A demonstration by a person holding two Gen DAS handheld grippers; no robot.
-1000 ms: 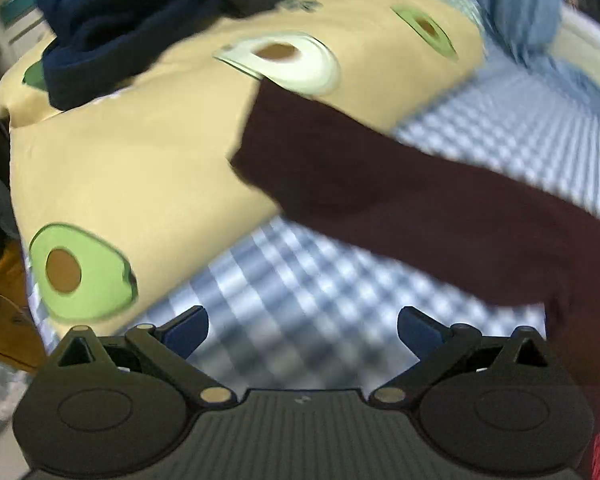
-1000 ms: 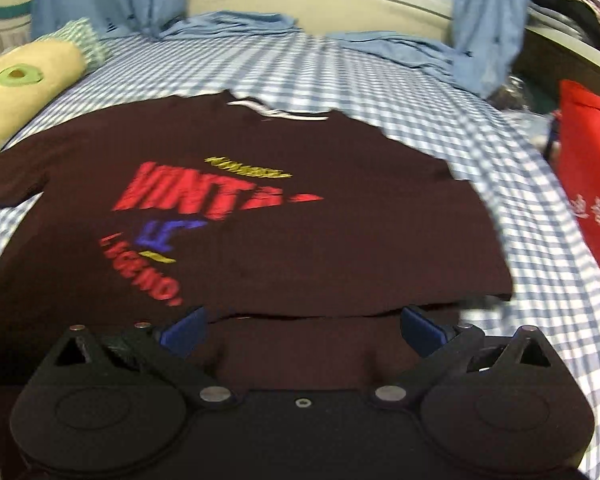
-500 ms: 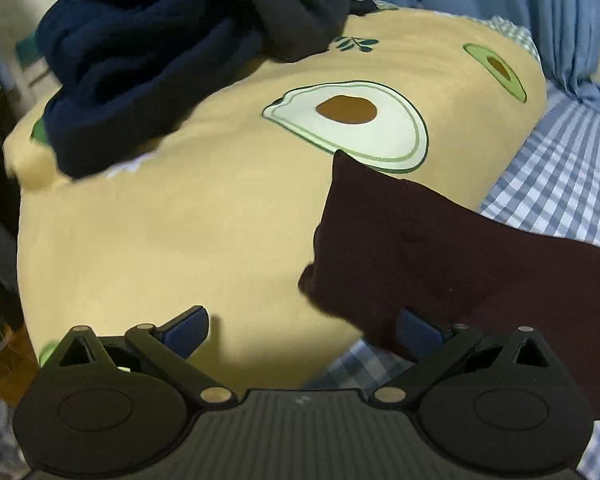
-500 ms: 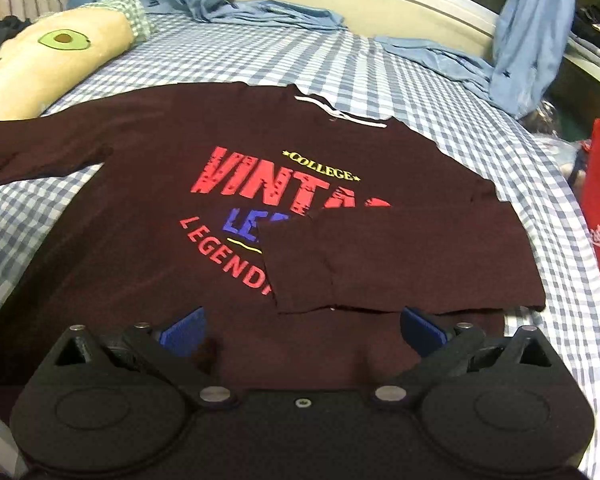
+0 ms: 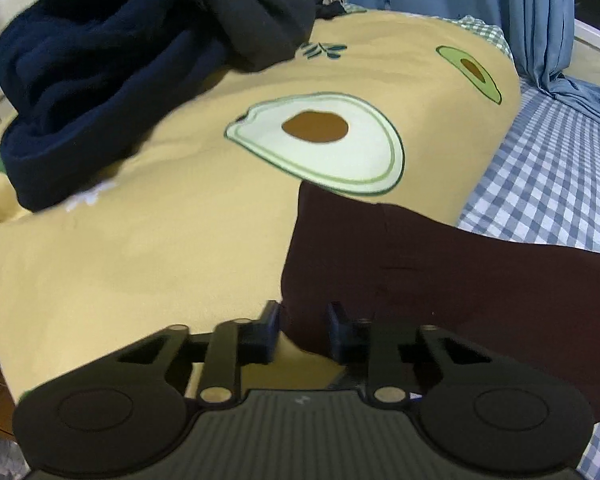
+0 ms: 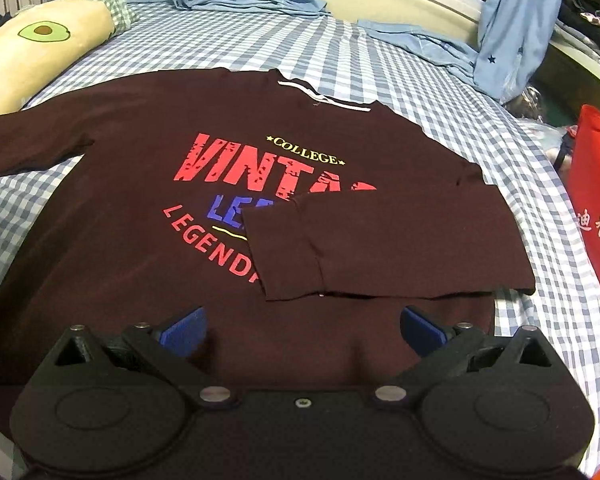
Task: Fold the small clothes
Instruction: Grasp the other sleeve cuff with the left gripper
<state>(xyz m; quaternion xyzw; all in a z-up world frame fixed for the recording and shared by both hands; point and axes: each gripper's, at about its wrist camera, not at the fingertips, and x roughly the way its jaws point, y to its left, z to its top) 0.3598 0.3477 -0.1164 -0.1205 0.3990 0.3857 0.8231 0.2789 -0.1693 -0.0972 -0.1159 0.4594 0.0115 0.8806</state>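
Observation:
A dark maroon long-sleeve shirt (image 6: 148, 208) with red "VINTAGE" print lies flat on the checked bed. Its right sleeve (image 6: 384, 244) is folded across the chest. Its left sleeve (image 5: 440, 268) stretches out onto the yellow avocado pillow (image 5: 160, 232). My left gripper (image 5: 302, 330) is shut on the cuff end of that sleeve, low over the pillow. My right gripper (image 6: 302, 326) is open and empty, hovering above the shirt's lower hem.
A pile of dark navy clothes (image 5: 112, 64) lies on the far part of the pillow. Blue curtains (image 6: 512, 28) and blue garments (image 6: 252, 0) lie at the head of the bed. A red bag (image 6: 596, 200) stands at the right edge.
My left gripper moved in onto the left sleeve's cuff and closed on it. My right gripper drew slightly nearer the shirt and stays open.

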